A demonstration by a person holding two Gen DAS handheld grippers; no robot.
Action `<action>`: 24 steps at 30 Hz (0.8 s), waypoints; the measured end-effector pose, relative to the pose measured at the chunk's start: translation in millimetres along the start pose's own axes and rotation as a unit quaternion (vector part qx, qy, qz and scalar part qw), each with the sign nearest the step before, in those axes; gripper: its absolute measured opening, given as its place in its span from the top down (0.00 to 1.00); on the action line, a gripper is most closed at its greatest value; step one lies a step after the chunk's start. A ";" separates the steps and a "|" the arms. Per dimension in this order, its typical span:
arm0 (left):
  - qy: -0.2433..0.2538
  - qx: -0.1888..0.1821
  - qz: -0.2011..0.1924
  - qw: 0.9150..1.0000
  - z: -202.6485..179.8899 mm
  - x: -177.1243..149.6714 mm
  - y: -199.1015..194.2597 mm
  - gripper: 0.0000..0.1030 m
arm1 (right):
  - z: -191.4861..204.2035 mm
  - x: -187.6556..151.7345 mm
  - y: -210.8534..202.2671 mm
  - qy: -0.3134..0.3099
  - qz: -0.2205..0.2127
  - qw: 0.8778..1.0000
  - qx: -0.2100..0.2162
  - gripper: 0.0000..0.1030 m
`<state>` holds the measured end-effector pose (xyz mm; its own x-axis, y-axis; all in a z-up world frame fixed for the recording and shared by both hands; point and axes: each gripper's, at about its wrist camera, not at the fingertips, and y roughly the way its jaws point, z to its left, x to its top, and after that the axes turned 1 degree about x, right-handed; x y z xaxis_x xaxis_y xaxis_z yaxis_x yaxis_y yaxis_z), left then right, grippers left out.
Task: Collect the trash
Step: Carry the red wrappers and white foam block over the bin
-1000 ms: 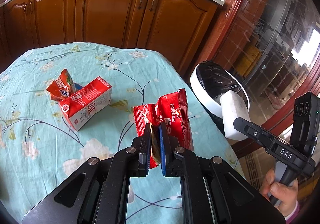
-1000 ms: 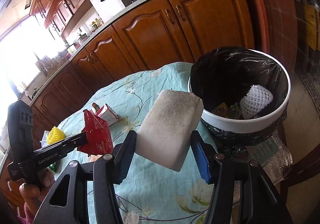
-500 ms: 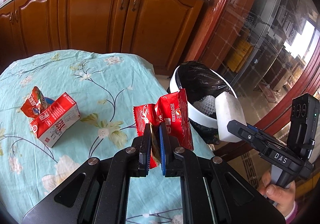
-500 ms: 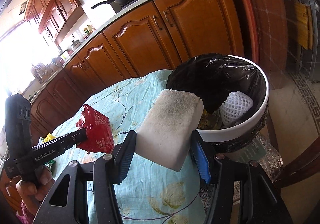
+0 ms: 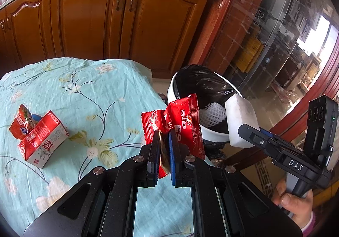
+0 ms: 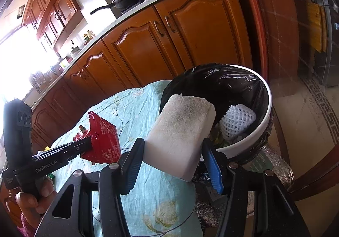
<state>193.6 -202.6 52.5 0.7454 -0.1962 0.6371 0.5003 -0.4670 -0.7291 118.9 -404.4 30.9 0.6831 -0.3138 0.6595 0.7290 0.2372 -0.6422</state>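
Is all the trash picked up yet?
Not yet. A white foam net already sits in the bin. The left gripper holds a red wrapper, the right gripper a white block. A red carton and crumpled packet remain on the table.

The trash bin [image 5: 214, 137] stood just off the edge of the table [image 5: 101, 88], on the side away from the milk carton [image 5: 42, 141]. A foam net [image 6: 237, 122] lay inside the bin. The foam block [image 6: 182, 133] was held over the bin's near rim. The snack wrapper [image 5: 182, 126] hung above the table edge beside the bin. Cabinets [image 5: 106, 25] stood behind the bin. A crumpled packet [image 5: 21, 126] lay touching the carton, on the side farther from the bin.
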 end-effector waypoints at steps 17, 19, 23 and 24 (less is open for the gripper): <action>0.044 -0.005 0.007 0.999 -40.3 40.2 31.5 0.94 | -21.7 18.0 2.0 -0.004 0.000 1.000 -0.031 0.45; 0.051 -0.002 0.010 0.999 -45.3 45.9 38.6 0.94 | -25.1 20.9 3.2 -0.006 0.002 0.999 -0.035 0.45; 0.060 0.000 0.022 0.998 -50.0 53.7 53.2 0.94 | -33.0 28.8 7.3 -0.011 0.008 0.999 -0.042 0.44; 0.063 0.001 0.024 0.998 -51.6 55.5 56.6 0.94 | -34.7 30.8 8.4 -0.012 0.009 0.999 -0.044 0.44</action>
<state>240.5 -284.4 59.4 0.7075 -0.3257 0.6271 0.4662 -0.4517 -0.7606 144.5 -444.0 32.2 0.6978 -0.2873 0.6561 0.7104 0.1601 -0.6854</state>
